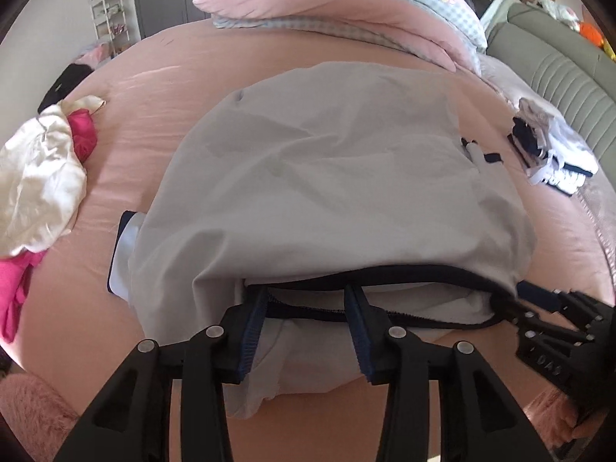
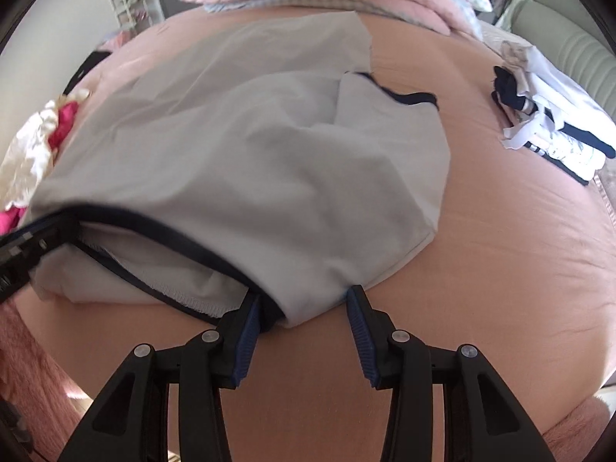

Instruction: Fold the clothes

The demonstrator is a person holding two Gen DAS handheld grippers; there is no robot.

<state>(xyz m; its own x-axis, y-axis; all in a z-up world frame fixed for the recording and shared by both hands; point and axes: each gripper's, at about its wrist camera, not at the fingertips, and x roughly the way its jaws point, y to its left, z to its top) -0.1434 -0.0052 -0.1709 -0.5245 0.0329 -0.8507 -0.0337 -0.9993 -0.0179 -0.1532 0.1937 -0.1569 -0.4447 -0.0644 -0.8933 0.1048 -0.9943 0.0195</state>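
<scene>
A pale grey garment [image 1: 327, 177] with navy trim lies folded over on the pink bed sheet [image 1: 154, 88]. Its navy-edged near hem faces me. My left gripper [image 1: 306, 292] stands open at that hem, the trim running between its blue pads without being pinched. In the right wrist view the same garment [image 2: 250, 161] fills the middle, and my right gripper [image 2: 304, 294] is open around its near corner, the cloth lying loose between the fingers. The right gripper [image 1: 558, 327] also shows at the left view's right edge, and the left gripper [image 2: 23, 254] at the right view's left edge.
A heap of cream satin and bright pink clothes [image 1: 42, 177] lies to the left. A stack of folded white and navy clothes [image 2: 554, 127] sits at the right. A pink quilt [image 1: 346, 4] is bunched at the far side. A grey-green padded headboard [image 1: 558, 65] stands beyond.
</scene>
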